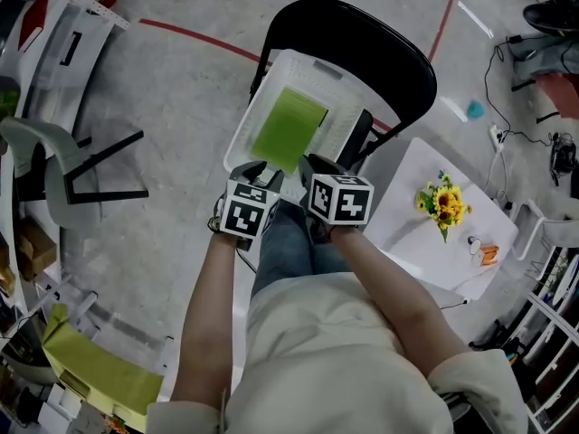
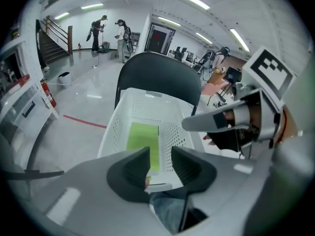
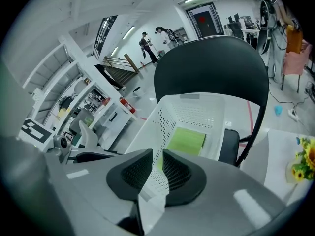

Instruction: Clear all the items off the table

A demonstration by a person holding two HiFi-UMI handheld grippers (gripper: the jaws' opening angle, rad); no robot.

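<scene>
White chair (image 1: 54, 165) stands on the floor at far left, well apart from everything else. Left gripper (image 1: 256, 172) is at the near-left corner of the white basket (image 1: 246, 116). In the left gripper view its jaws are partly closed and the basket's near rim fills the gap between the pads, so it is clamped on the rim. The basket is over the seat of a black chair (image 1: 362, 34), right in front of the person's knees. A flat green pad (image 1: 289, 129) lies on the basket floor, left of centre. Right gripper (image 1: 317, 165) is on the near rim just beside the left one. The right gripper view shows its jaws almost together, pinching the perforated basket wall. A white table (image 1: 407, 215) stands right of the chair, near the basket but apart from it. Yellow flowers (image 1: 443, 204) stand on it around the middle, and a small orange item (image 1: 489, 254) lies near its right edge. Neither gripper is close to either of them.
</scene>
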